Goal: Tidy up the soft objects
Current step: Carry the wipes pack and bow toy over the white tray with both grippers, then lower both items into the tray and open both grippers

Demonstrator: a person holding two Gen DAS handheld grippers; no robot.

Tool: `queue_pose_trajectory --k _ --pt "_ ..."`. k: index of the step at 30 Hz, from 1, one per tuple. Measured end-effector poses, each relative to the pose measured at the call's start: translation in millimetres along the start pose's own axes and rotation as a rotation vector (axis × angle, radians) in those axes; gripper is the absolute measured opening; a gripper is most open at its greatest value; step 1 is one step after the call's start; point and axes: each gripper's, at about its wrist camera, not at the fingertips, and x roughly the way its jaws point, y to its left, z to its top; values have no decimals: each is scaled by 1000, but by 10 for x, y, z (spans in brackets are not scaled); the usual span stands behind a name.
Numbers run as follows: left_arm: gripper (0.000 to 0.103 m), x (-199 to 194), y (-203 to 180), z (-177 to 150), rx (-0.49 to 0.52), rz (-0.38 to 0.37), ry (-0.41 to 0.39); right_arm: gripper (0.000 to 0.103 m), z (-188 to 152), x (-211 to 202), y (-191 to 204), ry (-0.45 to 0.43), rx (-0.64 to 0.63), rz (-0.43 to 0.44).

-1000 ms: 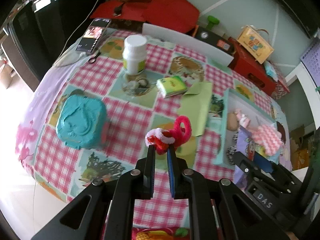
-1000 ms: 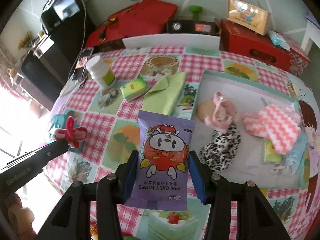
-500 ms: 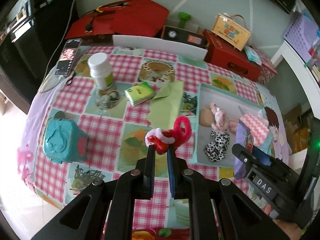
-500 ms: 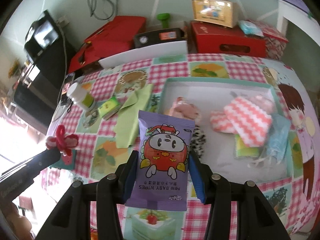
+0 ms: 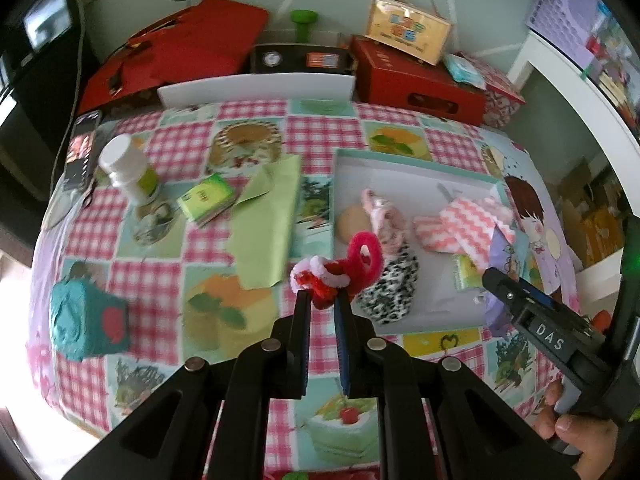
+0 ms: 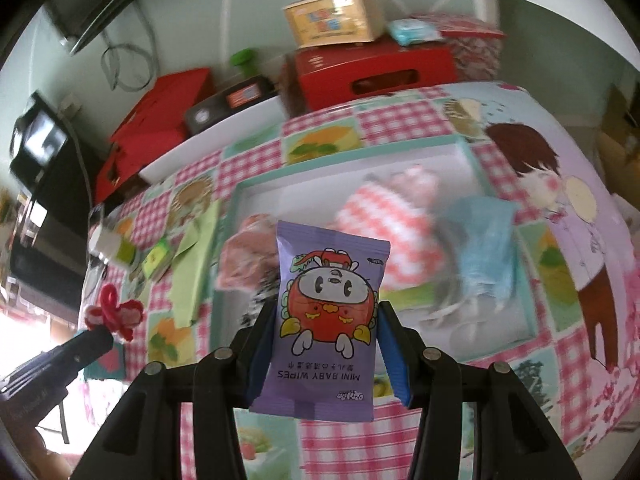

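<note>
Purple foil marks the wipes packet [image 6: 326, 312], printed "MINI BABY WIPES" with a cartoon figure, which the right gripper [image 6: 326, 344] grasps by its two side edges between blue-padded fingers [image 6: 390, 344], holding it upright above the near edge of the white tray [image 6: 352, 168]. The left gripper [image 5: 323, 304] has its jaws clenched on a red, pink and white pipe-cleaner bow [image 5: 340, 268], lifted clear of the checked tablecloth [image 5: 316, 132] just left of the tray's near corner. Inside the tray lie a black-and-white spotted cloth [image 5: 394, 284], a pale pink soft toy [image 5: 384, 216], a pink zigzag cloth [image 5: 464, 224] and, at the right end, a light blue piece [image 6: 484, 240] that is blurred. On the cloth left of the tray rest a green paper sheet [image 5: 268, 216], a small green tissue pack [image 5: 206, 198], a white bottle [image 5: 126, 168] at far left, and a teal box [image 5: 86, 320] near the left edge. Behind the table, at the far side, stand red boxes [image 5: 416, 80] with a small yellow carry case [image 5: 408, 32] on top.
</note>
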Motion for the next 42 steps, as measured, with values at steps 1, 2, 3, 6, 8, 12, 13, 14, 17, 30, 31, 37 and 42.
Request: queue_pose_trajectory --k 1,2,3,6,8,12,13,14,17,30,31,37,42 --pt "12 25 -60 27 12 -5 0 52 13 -11 -83 -8 18 -8" --pt "12 45 -107 52 20 -10 -1 52 24 -13 -139 -14 30 -14" --pt "12 61 -142 72 25 -12 -2 52 37 -14 -200 -20 43 -20" --pt "12 114 -274 149 46 -26 -7 52 87 -10 -375 -31 71 -44" --pt "12 155 -375 197 65 -36 -10 52 104 -31 -461 -45 86 -52" --pt "12 223 -537 249 96 -51 -10 52 147 -83 -635 -78 118 -71" --pt "12 242 -578 259 106 -55 -11 52 156 -82 -687 -81 128 -82" --pt "12 263 -626 266 117 -59 -12 52 161 -74 -734 -79 137 -88" --pt "12 339 -746 276 147 -65 -11 52 140 -28 -862 -66 166 -106" --pt "12 751 -924 268 157 -66 41 52 72 272 -1041 6 167 -129" --pt "12 775 -930 267 157 -64 43 52 76 293 -1040 10 164 -130" --pt "12 899 -966 267 165 -52 59 52 115 389 -989 21 139 -125" --pt "12 971 -971 260 163 -45 77 52 126 441 -935 26 123 -115"
